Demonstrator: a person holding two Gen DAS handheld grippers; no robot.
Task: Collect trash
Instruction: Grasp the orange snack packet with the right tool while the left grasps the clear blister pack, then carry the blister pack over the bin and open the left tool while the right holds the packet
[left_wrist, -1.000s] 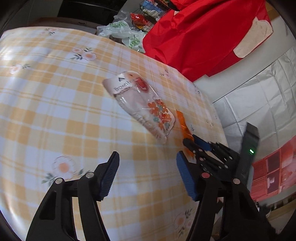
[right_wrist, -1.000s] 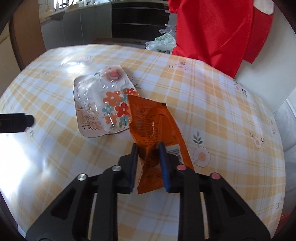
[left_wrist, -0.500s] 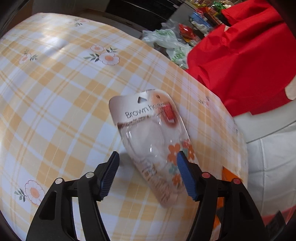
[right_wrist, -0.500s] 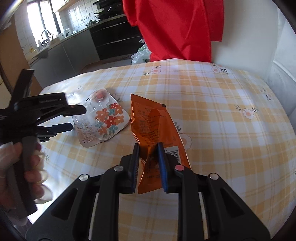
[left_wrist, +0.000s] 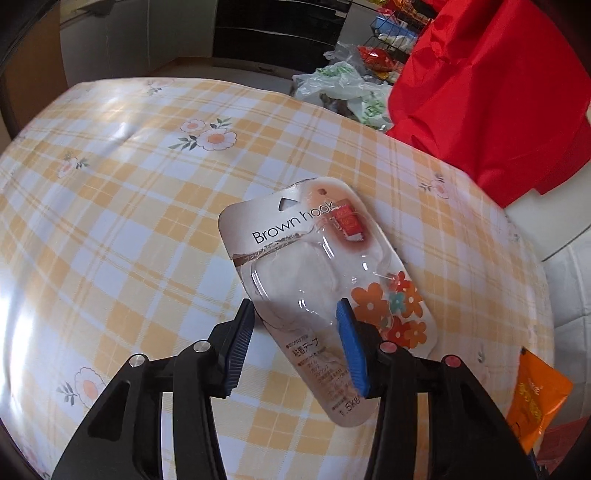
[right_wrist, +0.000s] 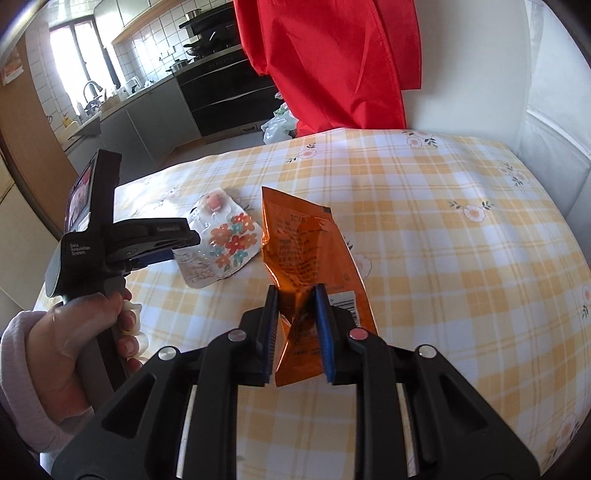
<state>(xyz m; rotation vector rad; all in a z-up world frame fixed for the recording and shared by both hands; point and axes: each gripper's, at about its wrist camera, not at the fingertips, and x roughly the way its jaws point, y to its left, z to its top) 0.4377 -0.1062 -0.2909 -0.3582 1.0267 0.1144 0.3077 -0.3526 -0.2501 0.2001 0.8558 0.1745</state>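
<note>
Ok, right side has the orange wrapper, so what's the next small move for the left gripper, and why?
Probably let the left gripper finish closing on the hook blister pack, then lift. Its jaws are closing astride the pack's near end, which lies flat on the tablecloth. The right gripper already pinches the orange wrapper.

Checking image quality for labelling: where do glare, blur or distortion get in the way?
Left wrist: window glare whitens the tablecloth at left; the blister pack reads sharp. Right wrist: fisheye curves the table edge; the orange wrapper is sharp, window overexposed.
</note>
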